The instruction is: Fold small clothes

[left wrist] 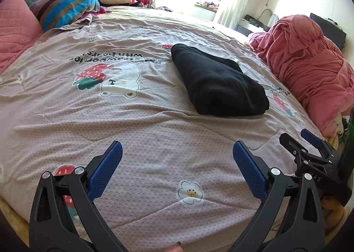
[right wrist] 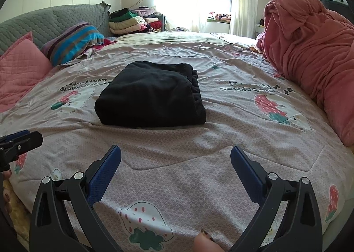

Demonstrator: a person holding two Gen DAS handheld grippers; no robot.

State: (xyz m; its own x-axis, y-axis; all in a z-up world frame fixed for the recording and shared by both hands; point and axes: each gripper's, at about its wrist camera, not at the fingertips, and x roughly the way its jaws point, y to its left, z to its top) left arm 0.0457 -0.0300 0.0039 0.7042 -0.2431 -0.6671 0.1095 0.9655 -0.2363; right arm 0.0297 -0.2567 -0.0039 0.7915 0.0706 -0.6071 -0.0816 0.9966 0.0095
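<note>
- The folded black fleece garment (right wrist: 150,93) lies in a neat thick bundle in the middle of the bed, on the pale pink quilted bedspread printed with strawberries and bears (right wrist: 199,163).
- The left tool (left wrist: 177,163) hovers above the near part of the bedspread, its blue-padded fingers (left wrist: 106,170) spread wide with nothing between them.
- The right tool (right wrist: 176,163) hangs just the same: jaws wide apart, empty, pointed at the black bundle from the near side.
- Both tools are clear of the garment, with open bedspread between them and it.
- From the left wrist view the right tool shows at the right edge, beside its partner.
- A big heap of salmon-pink blanket (right wrist: 309,52) sits on the right side of the bed, well apart from the bundle.
- On the left rest a pink quilted pillow (right wrist: 20,70) and a blue, purple and brown striped pillow (right wrist: 73,41).
- Beyond them, a stack of folded clothes (right wrist: 128,21) sits by the grey quilted headboard (right wrist: 44,21).
- A fingertip (right wrist: 205,243) peeks in at the bottom of the right wrist view.
</note>
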